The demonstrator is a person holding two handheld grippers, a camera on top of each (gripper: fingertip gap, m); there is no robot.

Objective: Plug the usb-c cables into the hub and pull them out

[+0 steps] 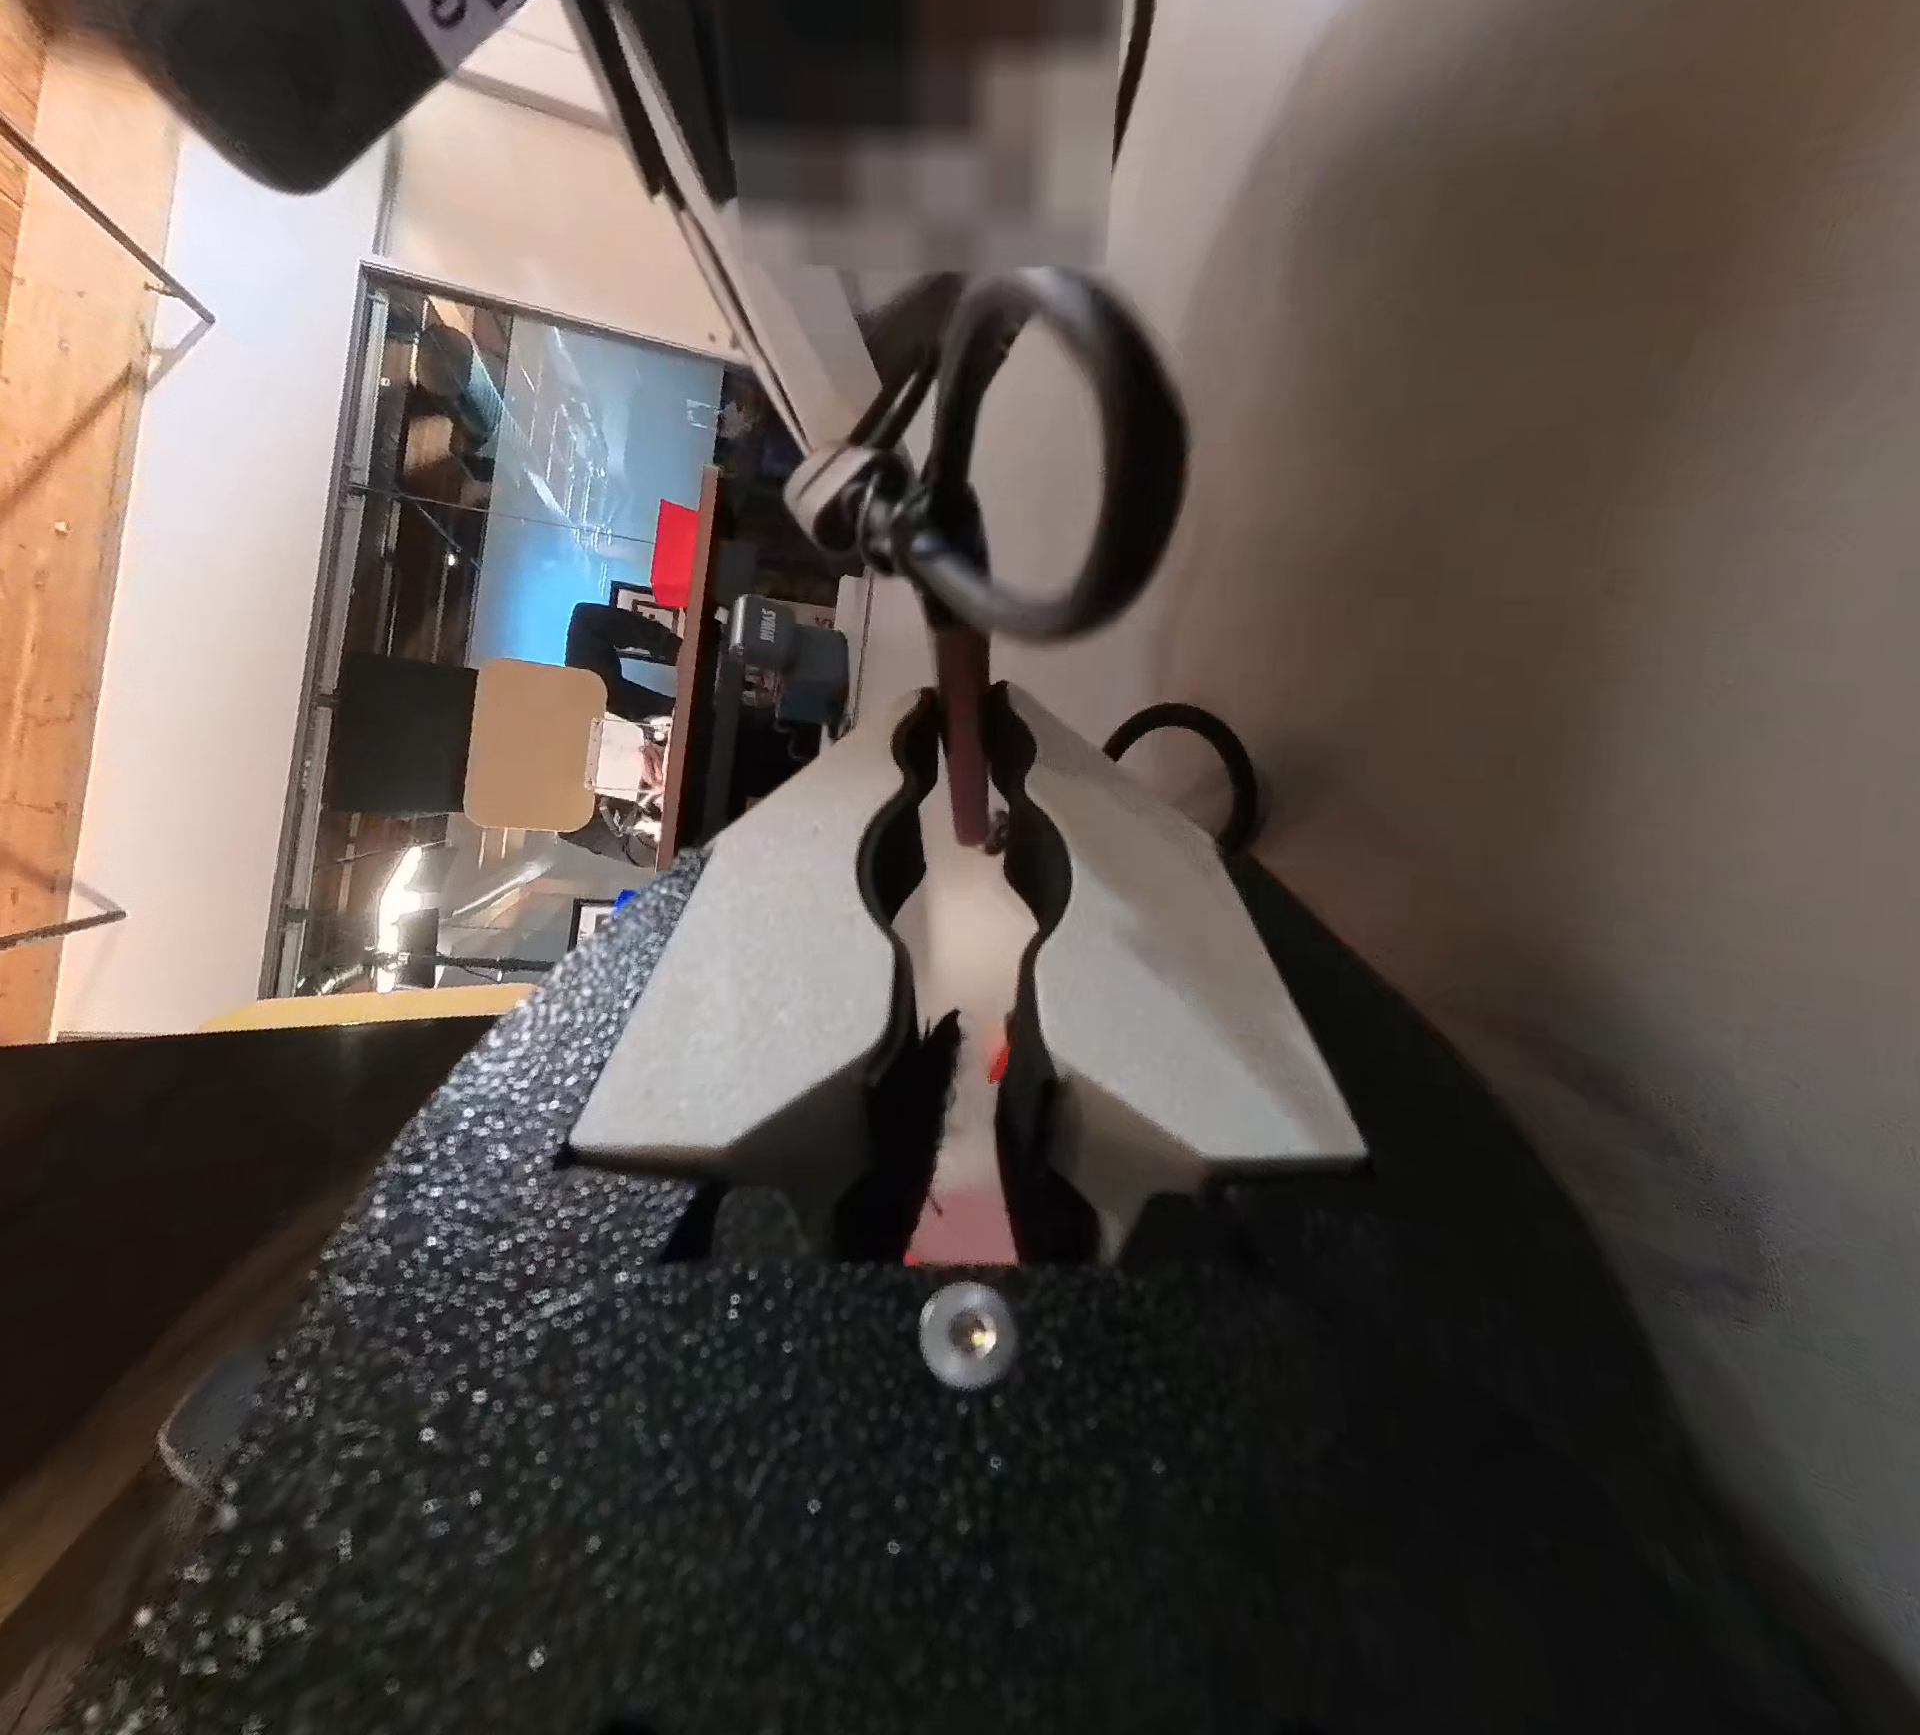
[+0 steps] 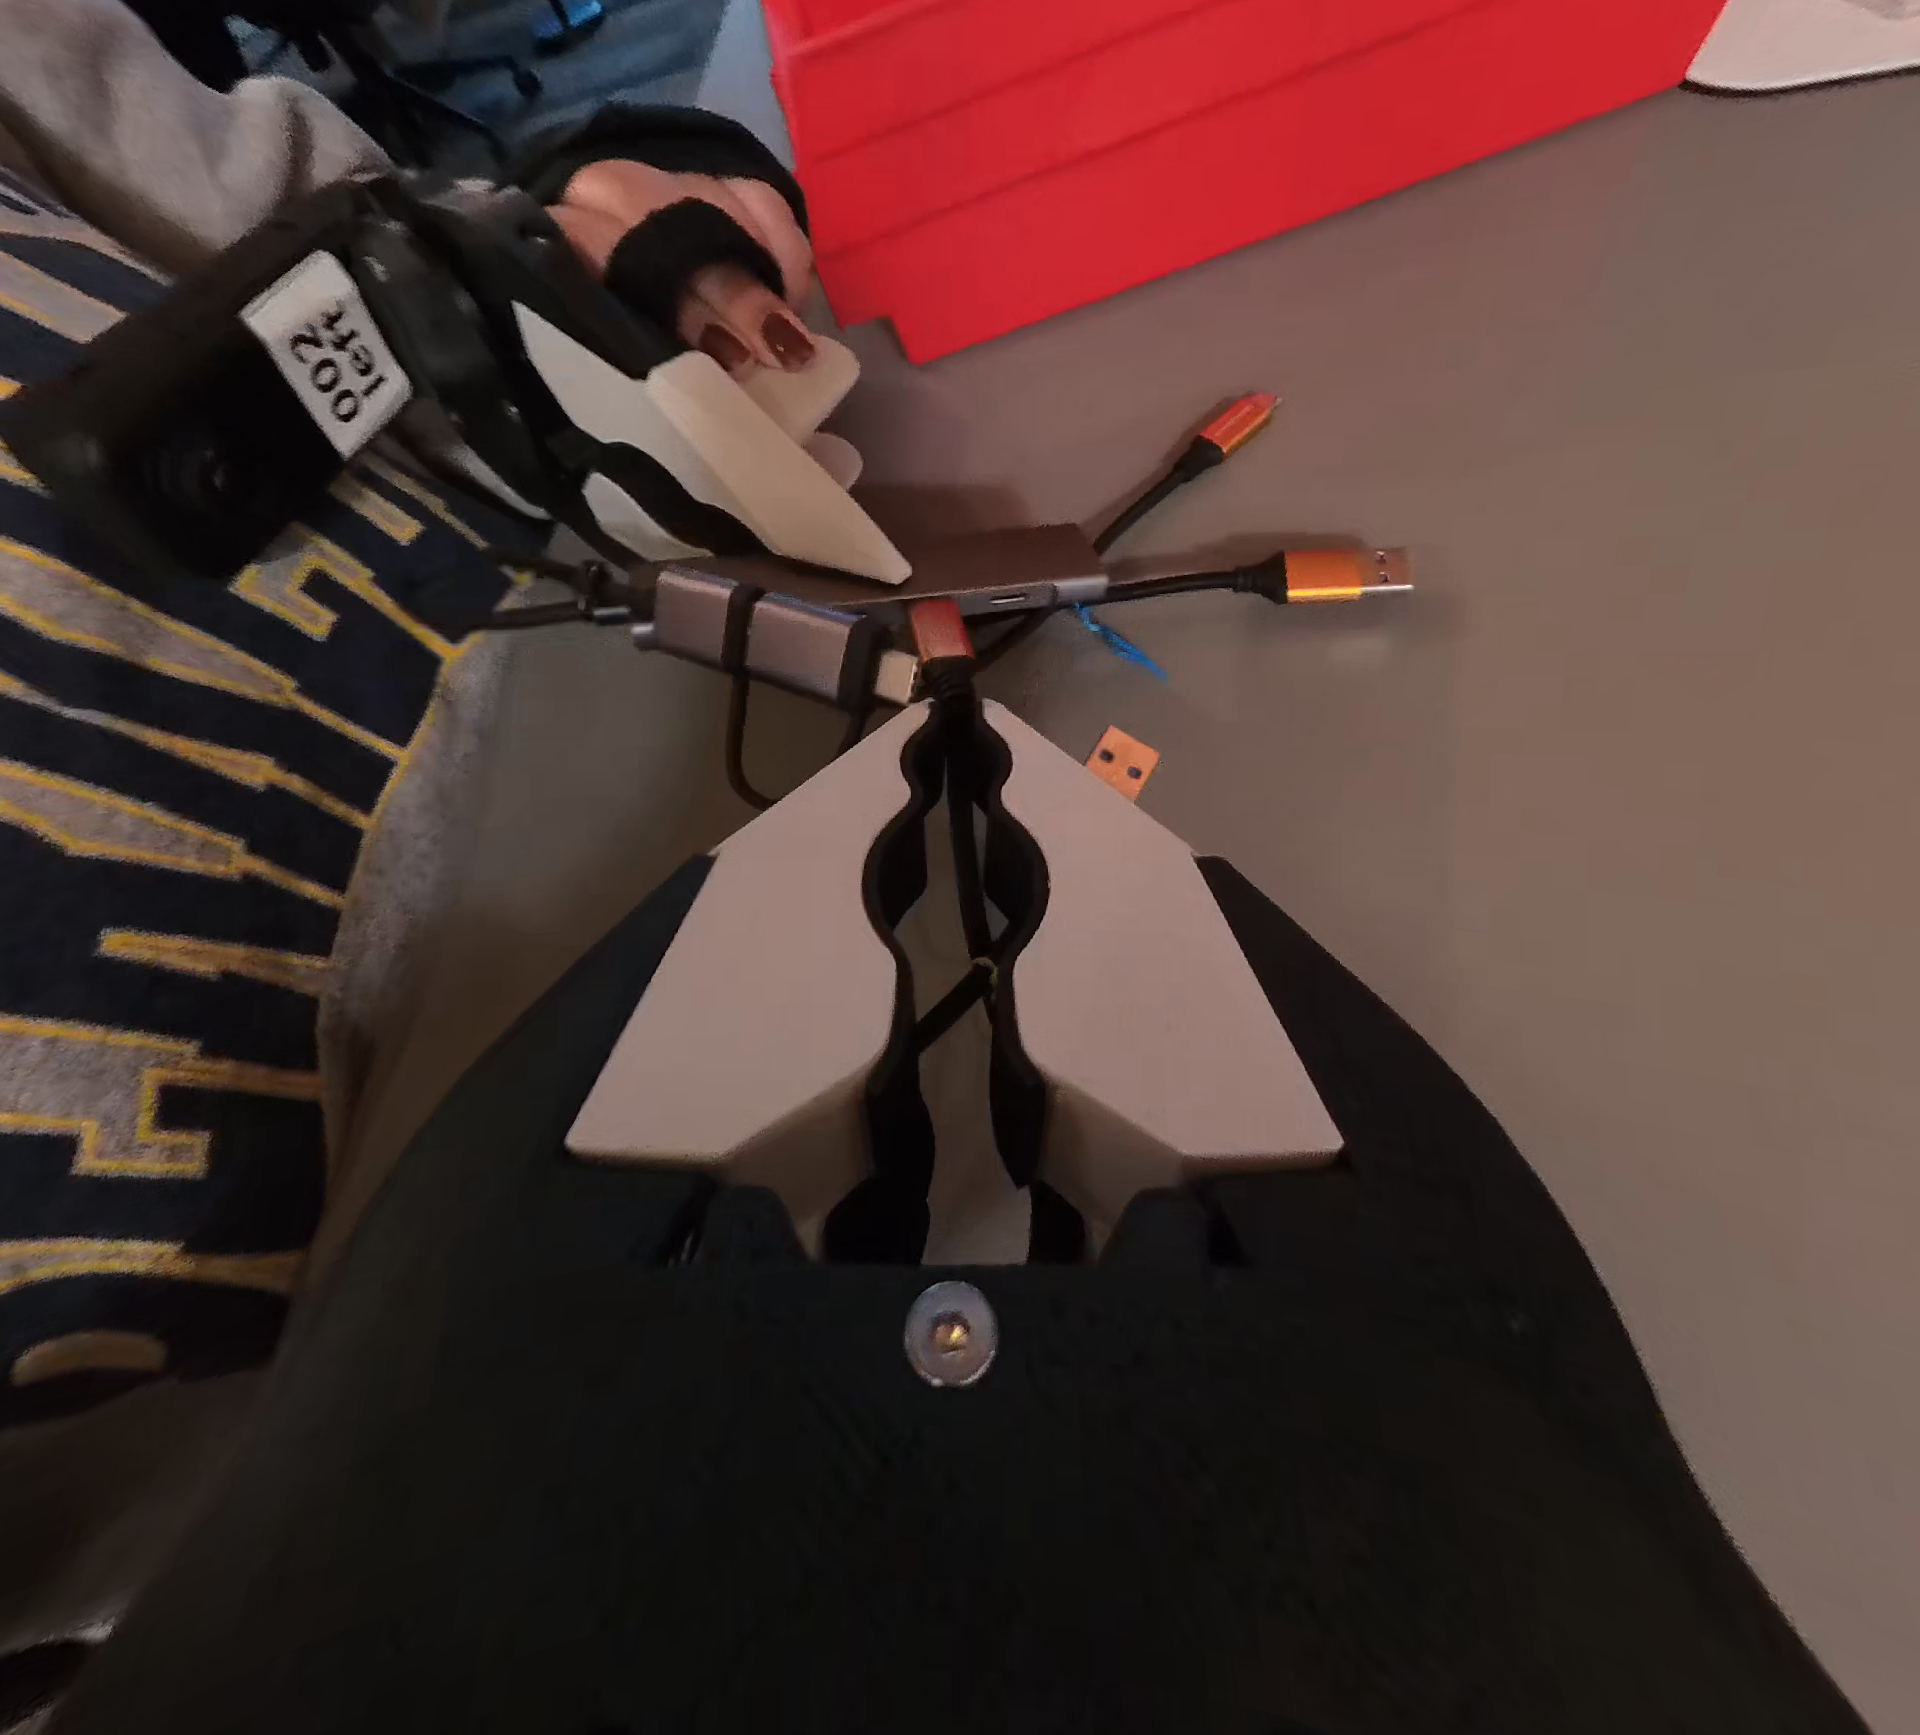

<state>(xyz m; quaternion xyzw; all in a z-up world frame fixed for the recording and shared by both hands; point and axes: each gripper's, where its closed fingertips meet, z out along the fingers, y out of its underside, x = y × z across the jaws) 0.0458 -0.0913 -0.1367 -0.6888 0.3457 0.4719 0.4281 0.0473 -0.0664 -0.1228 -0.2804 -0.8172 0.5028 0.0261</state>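
Observation:
In the right wrist view a flat grey hub [image 2: 997, 558] lies on the grey table. My left gripper [image 2: 883, 568] comes in from the left and is shut on the hub's near end. In the left wrist view my left gripper [image 1: 961, 709] is closed on a thin dark edge-on piece [image 1: 961, 771], with a black cable loop [image 1: 1081, 459] beyond. My right gripper [image 2: 951, 719] is shut on a black cable just behind its orange-red usb-c plug [image 2: 940, 631]. The plug's tip meets the hub's side edge; how deep it sits is hidden.
A red box [image 2: 1247, 75] stands close behind the hub. Loose orange plugs lie to the right: a usb-c plug [image 2: 1236, 428] and two usb-a plugs [image 2: 1340, 577] [image 2: 1122, 755]. A smaller grey adapter [image 2: 769, 631] lies by the hub. A person's sleeve [image 2: 156, 750] fills the left.

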